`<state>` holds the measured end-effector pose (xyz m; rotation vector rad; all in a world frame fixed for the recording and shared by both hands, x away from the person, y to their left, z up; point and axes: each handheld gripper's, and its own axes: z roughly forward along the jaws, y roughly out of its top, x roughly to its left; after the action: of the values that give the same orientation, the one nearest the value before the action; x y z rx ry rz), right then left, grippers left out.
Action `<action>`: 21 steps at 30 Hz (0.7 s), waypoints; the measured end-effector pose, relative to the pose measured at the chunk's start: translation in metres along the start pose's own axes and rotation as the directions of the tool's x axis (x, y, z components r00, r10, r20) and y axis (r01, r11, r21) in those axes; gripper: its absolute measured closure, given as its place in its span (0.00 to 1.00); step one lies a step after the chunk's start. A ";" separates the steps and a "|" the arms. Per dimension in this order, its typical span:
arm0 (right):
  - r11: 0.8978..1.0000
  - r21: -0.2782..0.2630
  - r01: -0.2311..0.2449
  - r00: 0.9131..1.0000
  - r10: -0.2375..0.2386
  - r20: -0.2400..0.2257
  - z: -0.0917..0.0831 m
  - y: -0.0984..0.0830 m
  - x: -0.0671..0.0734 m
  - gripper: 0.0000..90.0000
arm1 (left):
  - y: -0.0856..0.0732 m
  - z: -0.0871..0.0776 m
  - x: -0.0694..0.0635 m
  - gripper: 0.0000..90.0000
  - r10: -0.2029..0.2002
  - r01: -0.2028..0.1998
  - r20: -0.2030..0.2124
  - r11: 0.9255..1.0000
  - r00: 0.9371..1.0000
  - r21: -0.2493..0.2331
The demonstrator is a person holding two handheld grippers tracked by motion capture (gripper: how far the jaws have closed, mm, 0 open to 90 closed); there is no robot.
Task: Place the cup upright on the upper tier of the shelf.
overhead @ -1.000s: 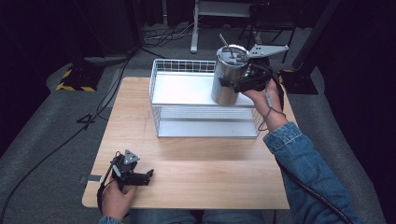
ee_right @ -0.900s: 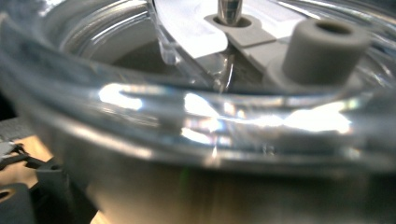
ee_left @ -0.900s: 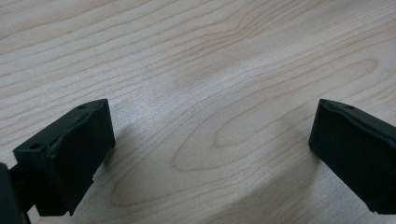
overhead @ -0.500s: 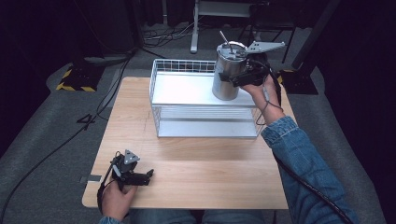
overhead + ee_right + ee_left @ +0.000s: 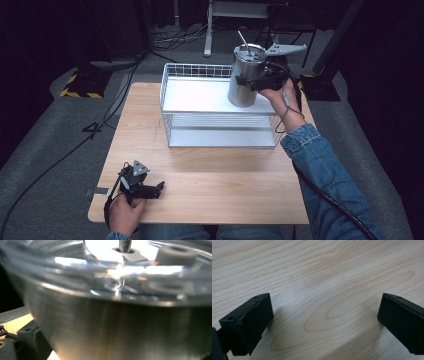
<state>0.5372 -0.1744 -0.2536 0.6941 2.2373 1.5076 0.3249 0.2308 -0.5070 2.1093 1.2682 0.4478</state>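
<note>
in the upper right of the high view we see the right gripper (image 5: 254,81) clamped on a steel tumbler (image 5: 245,76), held over the right end of a white wire basket (image 5: 220,141). at lower left, the left gripper (image 5: 150,189) rests on the wooden table (image 5: 225,185), jaws wide apart and holding nothing.

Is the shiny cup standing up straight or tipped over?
Nearly upright, leaning slightly: the steel cup has its lid and straw on top, gripped by the right gripper.

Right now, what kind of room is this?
Probably a lab or recording studio, not a kitchen: a lone wooden table on grey carpet, cables across the floor, dark surroundings, and a hand-held gripper holding a steel tumbler.
</note>
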 end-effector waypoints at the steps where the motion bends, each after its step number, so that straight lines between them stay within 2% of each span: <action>1: 1.000 -0.002 0.004 1.000 -0.004 0.003 0.000 0.000 0.000 0.03 | 0.000 0.000 0.000 0.01 0.000 0.000 0.000 1.000 1.000 0.000; 4: 1.000 -0.012 0.015 1.000 -0.015 0.017 0.001 0.000 0.001 0.01 | 0.000 0.000 0.000 0.01 0.000 0.000 0.000 1.000 1.000 -0.001; 11: 0.999 -0.047 -0.010 1.000 0.011 0.022 -0.002 0.002 0.002 0.01 | 0.000 0.000 0.000 0.01 0.000 0.000 0.000 1.000 1.000 0.000; 21: 0.999 -0.035 -0.033 0.999 0.034 0.032 -0.017 0.003 0.005 0.01 | 0.000 0.000 0.000 0.01 0.000 0.000 0.000 1.000 1.000 0.000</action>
<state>0.5246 -0.1836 -0.2446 0.7438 2.1807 1.5362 0.3249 0.2307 -0.5070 2.1090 1.2685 0.4474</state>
